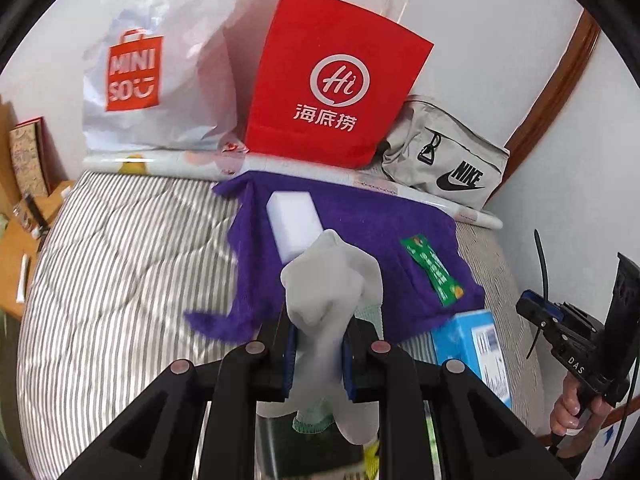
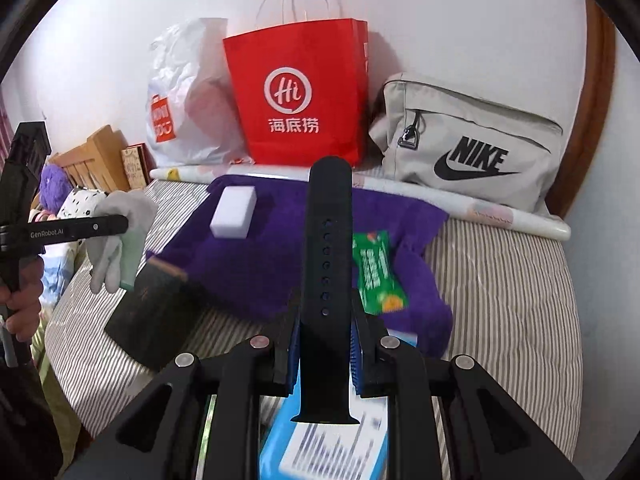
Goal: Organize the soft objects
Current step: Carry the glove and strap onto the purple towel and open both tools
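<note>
My left gripper (image 1: 319, 354) is shut on a grey sock (image 1: 332, 292) and holds it above the striped bed; the sock also shows in the right wrist view (image 2: 120, 232). My right gripper (image 2: 325, 354) is shut on a black watch strap (image 2: 327, 256), which stands upright between the pads. A purple towel (image 1: 352, 216) lies on the bed with a white sponge block (image 1: 294, 220) and a green packet (image 1: 434, 268) on it. The towel (image 2: 248, 256), sponge (image 2: 234, 211) and packet (image 2: 376, 276) also show in the right wrist view.
A red paper bag (image 1: 340, 84), a white Miniso plastic bag (image 1: 156, 60) and a grey Nike pouch (image 1: 448, 160) stand along the wall. A blue box (image 1: 474, 354) lies near the towel's right corner. A black book (image 2: 148, 316) lies on the bed's left side.
</note>
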Demonstrator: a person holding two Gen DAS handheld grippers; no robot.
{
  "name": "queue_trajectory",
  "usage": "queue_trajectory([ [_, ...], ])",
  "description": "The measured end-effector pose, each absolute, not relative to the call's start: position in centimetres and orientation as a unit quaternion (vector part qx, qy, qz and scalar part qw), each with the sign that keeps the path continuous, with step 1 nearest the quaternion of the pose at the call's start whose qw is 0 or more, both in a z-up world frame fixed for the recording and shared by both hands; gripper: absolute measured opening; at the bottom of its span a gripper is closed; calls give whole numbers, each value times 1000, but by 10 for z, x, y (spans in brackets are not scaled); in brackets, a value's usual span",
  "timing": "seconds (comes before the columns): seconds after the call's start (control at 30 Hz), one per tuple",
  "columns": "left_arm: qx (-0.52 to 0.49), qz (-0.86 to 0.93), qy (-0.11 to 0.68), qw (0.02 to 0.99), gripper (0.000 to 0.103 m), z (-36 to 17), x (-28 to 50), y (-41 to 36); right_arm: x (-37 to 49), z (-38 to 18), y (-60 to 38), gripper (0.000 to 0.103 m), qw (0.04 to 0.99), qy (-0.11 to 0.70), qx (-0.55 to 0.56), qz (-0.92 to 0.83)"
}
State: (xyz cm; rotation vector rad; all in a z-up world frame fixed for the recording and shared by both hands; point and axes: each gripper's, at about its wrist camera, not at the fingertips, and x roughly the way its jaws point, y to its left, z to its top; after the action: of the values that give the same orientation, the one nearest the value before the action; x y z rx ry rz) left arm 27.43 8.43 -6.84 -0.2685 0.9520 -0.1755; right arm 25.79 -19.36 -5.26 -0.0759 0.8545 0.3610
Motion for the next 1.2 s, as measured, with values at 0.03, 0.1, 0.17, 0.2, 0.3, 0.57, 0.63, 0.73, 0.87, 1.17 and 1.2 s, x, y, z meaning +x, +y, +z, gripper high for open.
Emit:
queue_trajectory([
  [0.03,-129,-84,457,876,17,-69,280,84,265,-54,-193,20,893,413,-36,173],
  [0.1,-129,-88,454,877,18,-71,292,83,279,-58,-192,20,892,416,-32,173],
  [0.17,-132,-89,457,875,17,-75,306,82,292,-62,-191,20,888,425,-24,176],
  [0.2,-134,-90,457,875,17,-77,314,81,297,-65,-191,20,886,428,-21,177],
  [0.3,-128,-90,461,873,18,-84,331,78,316,-74,-189,20,882,438,-18,174],
  [0.57,-122,-97,479,864,17,-110,363,70,349,-101,-177,20,866,466,-34,176],
  [0.63,-117,-97,484,862,18,-118,368,69,358,-109,-171,20,861,476,-40,176],
  [0.73,-99,-100,493,859,18,-128,373,69,366,-118,-162,20,855,484,-54,177],
  [0.87,-90,-94,504,854,18,-142,376,70,376,-131,-152,20,843,503,-73,177],
  [1.17,-77,-88,515,849,20,-152,378,73,385,-163,-143,20,807,557,-83,178],
  [1.2,-76,-89,516,849,20,-152,378,73,386,-164,-143,20,804,562,-84,177],
])
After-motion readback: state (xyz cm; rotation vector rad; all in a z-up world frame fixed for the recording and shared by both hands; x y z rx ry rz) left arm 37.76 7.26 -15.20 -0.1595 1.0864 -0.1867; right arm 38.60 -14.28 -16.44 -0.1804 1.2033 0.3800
